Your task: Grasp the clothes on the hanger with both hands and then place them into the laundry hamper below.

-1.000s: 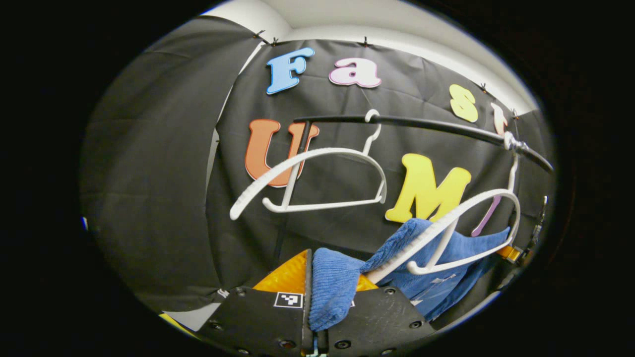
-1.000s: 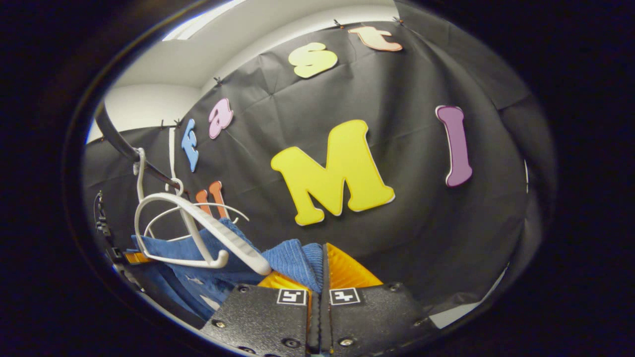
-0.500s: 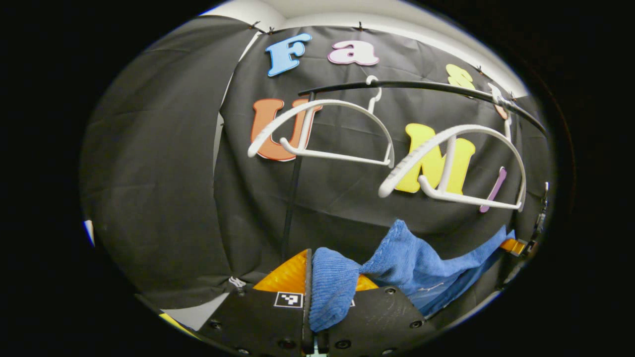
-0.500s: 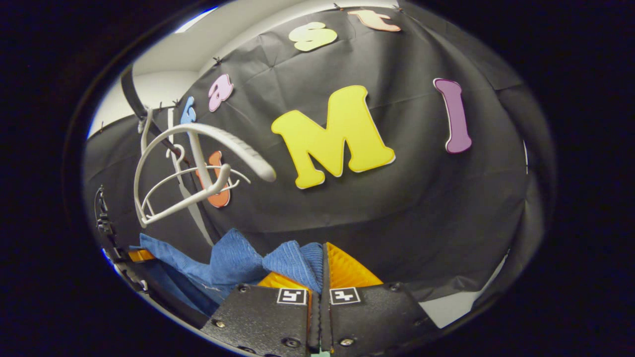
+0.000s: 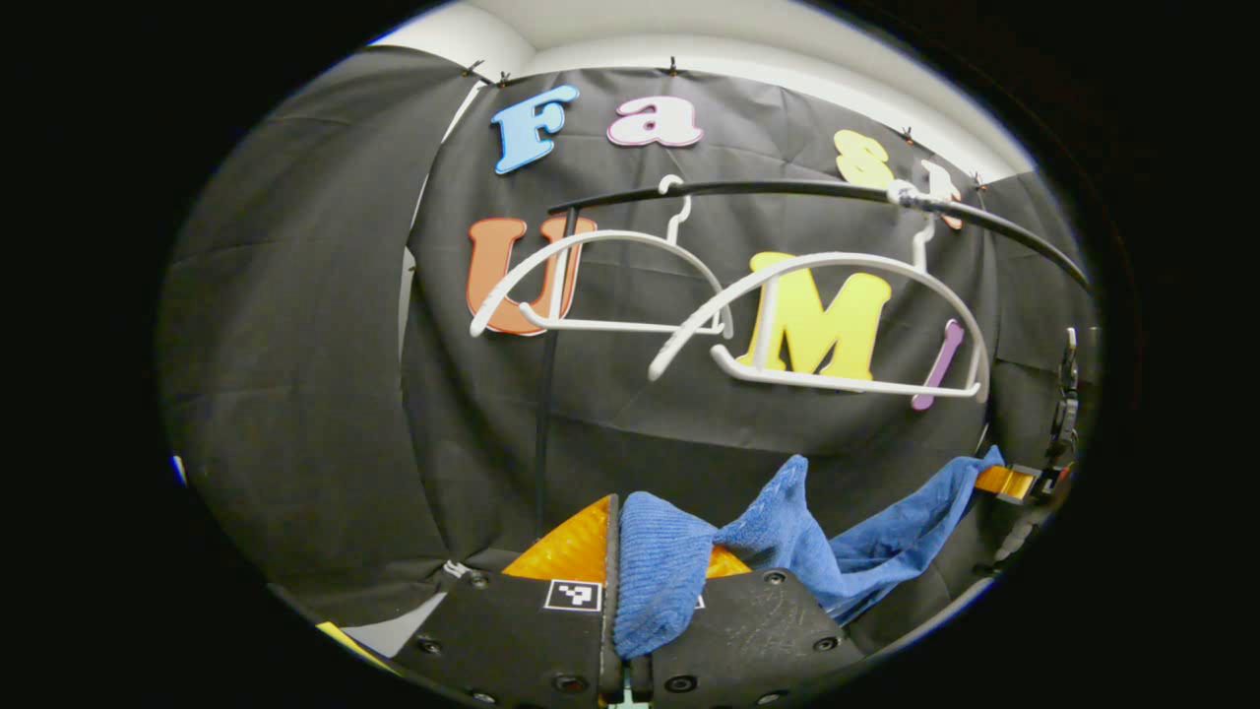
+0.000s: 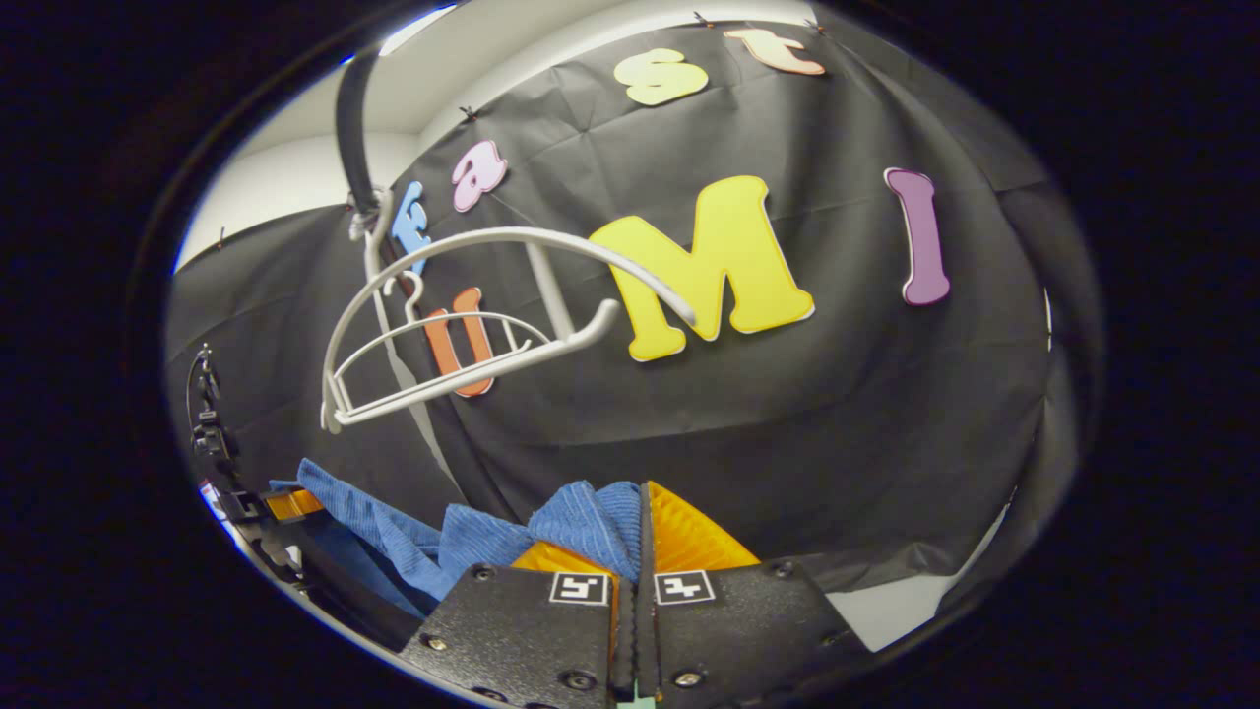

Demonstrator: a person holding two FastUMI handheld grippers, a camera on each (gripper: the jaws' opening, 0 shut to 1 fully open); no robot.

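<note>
A blue knitted garment point(image 5: 787, 542) stretches between my two grippers, below the hangers. My left gripper point(image 5: 615, 551) is shut on one end of it, a blue fold sticking out between its orange fingers. My right gripper point(image 6: 640, 532) is shut on the other end, where the blue garment point(image 6: 472, 537) runs off to the left toward the left gripper's orange finger point(image 6: 290, 504). Two bare white hangers point(image 5: 837, 315) point(image 5: 600, 286) hang on the black rail point(image 5: 787, 189). In the right gripper view the near white hanger point(image 6: 472, 315) hangs above the cloth.
The black rail's upright post point(image 5: 544, 394) stands behind the left hanger. The black cloth wall point(image 6: 787, 423) closes off the back and sides. A strip of pale floor point(image 6: 886, 611) shows low down at the wall's foot.
Both grippers have come down and back with the garment. It has slipped off the right hanger, which swung up and now hangs bare above the cloth.
</note>
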